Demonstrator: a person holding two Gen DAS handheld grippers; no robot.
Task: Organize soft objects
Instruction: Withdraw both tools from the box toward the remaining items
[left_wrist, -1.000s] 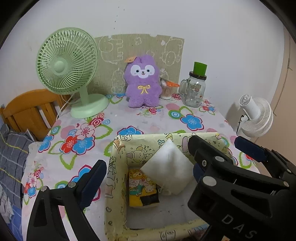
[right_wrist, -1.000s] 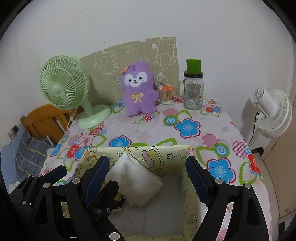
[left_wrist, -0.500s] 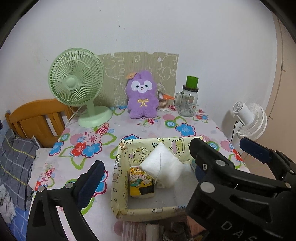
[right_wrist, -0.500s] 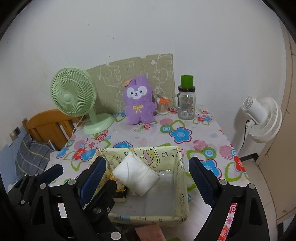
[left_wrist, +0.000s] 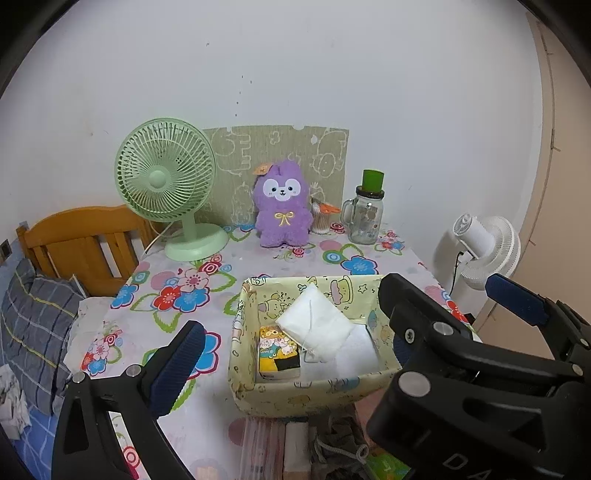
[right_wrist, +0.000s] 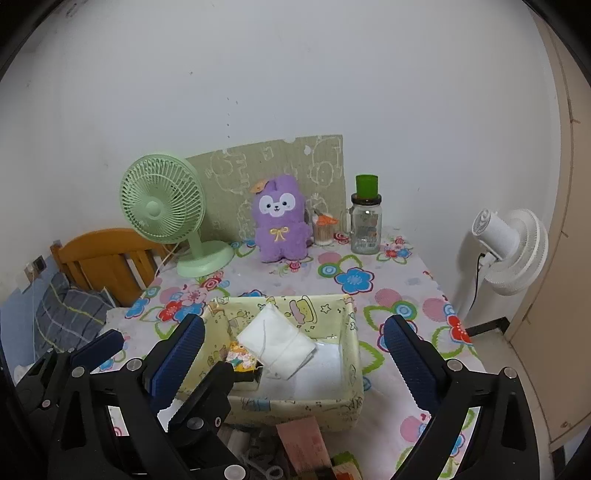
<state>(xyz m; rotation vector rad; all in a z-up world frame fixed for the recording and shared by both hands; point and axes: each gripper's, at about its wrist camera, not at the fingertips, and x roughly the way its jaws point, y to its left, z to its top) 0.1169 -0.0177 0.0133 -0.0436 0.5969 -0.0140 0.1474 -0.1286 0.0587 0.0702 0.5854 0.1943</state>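
- A white soft pouch (left_wrist: 314, 325) lay tilted inside the yellow fabric box (left_wrist: 243, 384) on the desk (left_wrist: 162, 266), partly over a yellow packet (left_wrist: 277, 350).
- The left hand-held gripper (left_wrist: 280, 354) and the right hand-held gripper (right_wrist: 295, 354) had just been opening, both wide and empty.

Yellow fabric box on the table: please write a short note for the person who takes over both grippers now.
Left gripper: fingers wide open, nothing between them; they have just been opening.
Right gripper: the same, open and empty.
Both hang at the near side of the yellow fabric box.
Done: a white cloth pouch and a small yellow packet lie in the box.
Left: a heap of cloth and paper things lies before the box. The purple plush toy stands at the wall.
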